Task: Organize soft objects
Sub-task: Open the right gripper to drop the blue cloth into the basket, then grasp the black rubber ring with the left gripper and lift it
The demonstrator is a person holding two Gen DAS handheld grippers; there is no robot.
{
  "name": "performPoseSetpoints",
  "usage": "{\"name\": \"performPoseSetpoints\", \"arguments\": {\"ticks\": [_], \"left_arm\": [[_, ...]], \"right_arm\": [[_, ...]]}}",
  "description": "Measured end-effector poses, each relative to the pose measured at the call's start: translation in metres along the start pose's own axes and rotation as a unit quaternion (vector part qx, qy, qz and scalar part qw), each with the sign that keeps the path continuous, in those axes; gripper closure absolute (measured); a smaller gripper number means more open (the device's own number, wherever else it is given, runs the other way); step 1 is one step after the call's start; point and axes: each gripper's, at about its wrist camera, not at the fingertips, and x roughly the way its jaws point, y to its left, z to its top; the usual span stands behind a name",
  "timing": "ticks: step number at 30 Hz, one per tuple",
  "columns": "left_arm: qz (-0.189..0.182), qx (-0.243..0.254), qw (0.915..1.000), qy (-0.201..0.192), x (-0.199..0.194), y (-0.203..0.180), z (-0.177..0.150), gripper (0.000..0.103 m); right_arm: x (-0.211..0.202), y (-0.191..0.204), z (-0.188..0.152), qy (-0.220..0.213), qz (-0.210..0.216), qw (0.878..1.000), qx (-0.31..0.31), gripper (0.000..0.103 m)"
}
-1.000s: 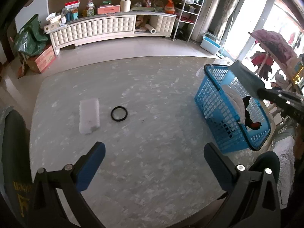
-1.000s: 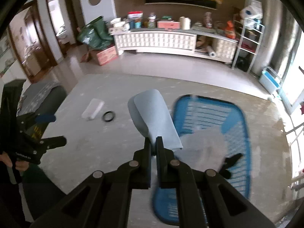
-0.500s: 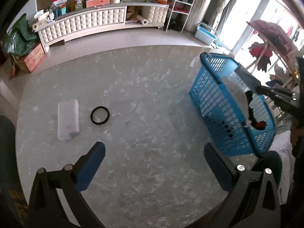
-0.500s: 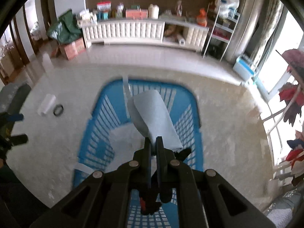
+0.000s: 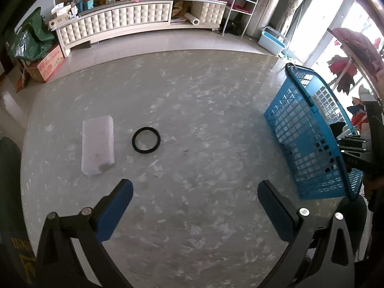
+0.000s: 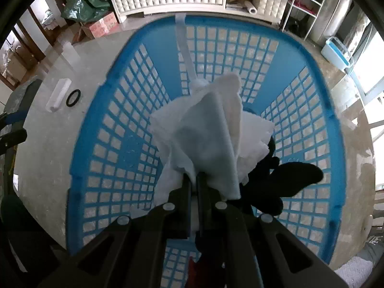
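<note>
On the speckled grey surface (image 5: pixel 192 110), left: white folded cloth (image 5: pixel 97 144), black ring (image 5: pixel 145 140) just beside it. Left tool (image 5: pixel 194 206) wide open, empty. Right: blue basket (image 6: pixel 100 129); right tool (image 6: pixel 194 180) clamped on pale blue cloth (image 6: pixel 206 139) inside it, over white cloths and a black item.

The left gripper (image 5: pixel 194 204) has black angular arms tipped with blue pads (image 5: pixel 112 213), silver screw heads showing at about 8 and 4 o'clock of its view, and yellow lettering on a dark part at 8 o'clock. The right gripper (image 6: pixel 194 180) is all black, narrow-fingered, with round silver screws along its linkage.
</note>
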Motion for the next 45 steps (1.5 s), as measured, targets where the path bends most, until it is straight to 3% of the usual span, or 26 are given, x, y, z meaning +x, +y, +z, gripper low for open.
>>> {"name": "performPoseSetpoints", "arguments": {"ticks": [6,8,10,15,21,26,32,43,45], "left_arm": [[0.003,-0.008,0.9999,-0.009,-0.002,0.013,0.000,0.000],[0.003,-0.012,0.9998,-0.012,-0.003,0.017,0.000,0.000],[0.003,-0.013,0.9998,-0.014,-0.004,0.020,0.001,0.000],[0.012,-0.009,0.9998,-0.016,-0.007,0.022,0.000,0.000],[0.002,-0.004,1.0000,-0.009,-0.001,0.032,0.004,0.000],[0.023,0.019,0.9995,0.011,0.022,0.040,0.013,0.000],[0.019,0.023,0.9991,0.031,0.054,0.054,0.027,0.000],[0.016,0.052,0.9976,0.043,0.098,0.071,0.049,0.000],[0.018,0.055,0.9972,0.047,0.103,0.073,0.050,0.005]], "right_arm": [[0.003,-0.003,0.002,0.001,0.004,1.000,0.003,0.097],[0.000,-0.003,0.000,-0.002,0.005,1.000,0.003,0.088],[-0.009,-0.006,-0.004,-0.007,0.011,1.000,0.002,0.064],[-0.031,-0.003,-0.009,-0.027,-0.001,1.000,-0.005,0.032],[-0.057,-0.003,-0.012,-0.053,0.001,0.999,-0.004,0.019],[-0.071,-0.003,-0.012,-0.076,0.008,0.997,-0.005,0.018],[-0.074,0.003,0.004,-0.098,0.015,0.995,-0.006,0.018],[-0.051,-0.005,0.013,-0.081,0.000,0.997,0.010,0.017],[-0.052,-0.010,0.013,-0.084,0.005,0.996,0.019,0.017]]}}
